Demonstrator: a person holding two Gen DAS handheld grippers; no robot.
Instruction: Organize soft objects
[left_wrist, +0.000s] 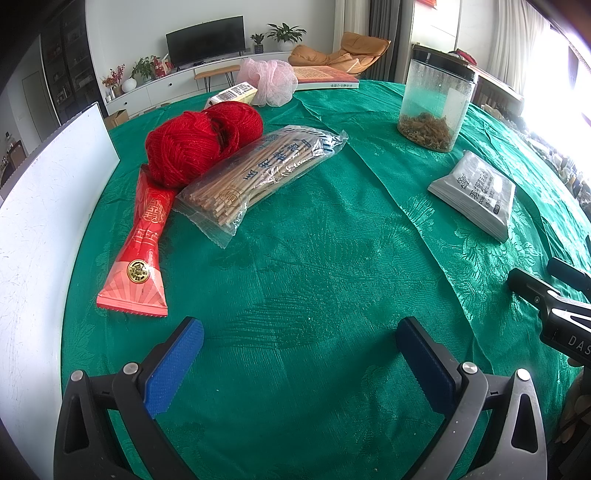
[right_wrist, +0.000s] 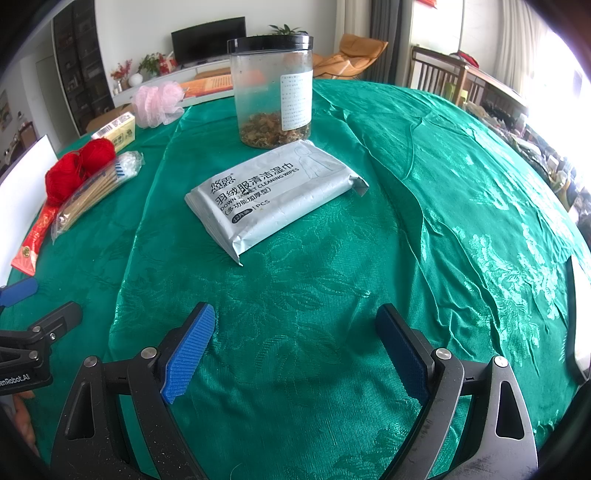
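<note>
Red yarn ball (left_wrist: 201, 142) near table's (left_wrist: 332, 258) left edge: light, squashy; pinch across its middle. Left gripper (left_wrist: 299, 347) and right gripper (right_wrist: 295, 338) both spread, empty.

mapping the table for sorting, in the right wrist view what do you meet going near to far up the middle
right claw → wipes pack → clear jar

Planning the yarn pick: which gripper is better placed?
Left. The yarn lies ahead of the open left gripper; from the right gripper it sits far left, beyond the wipes.
</note>
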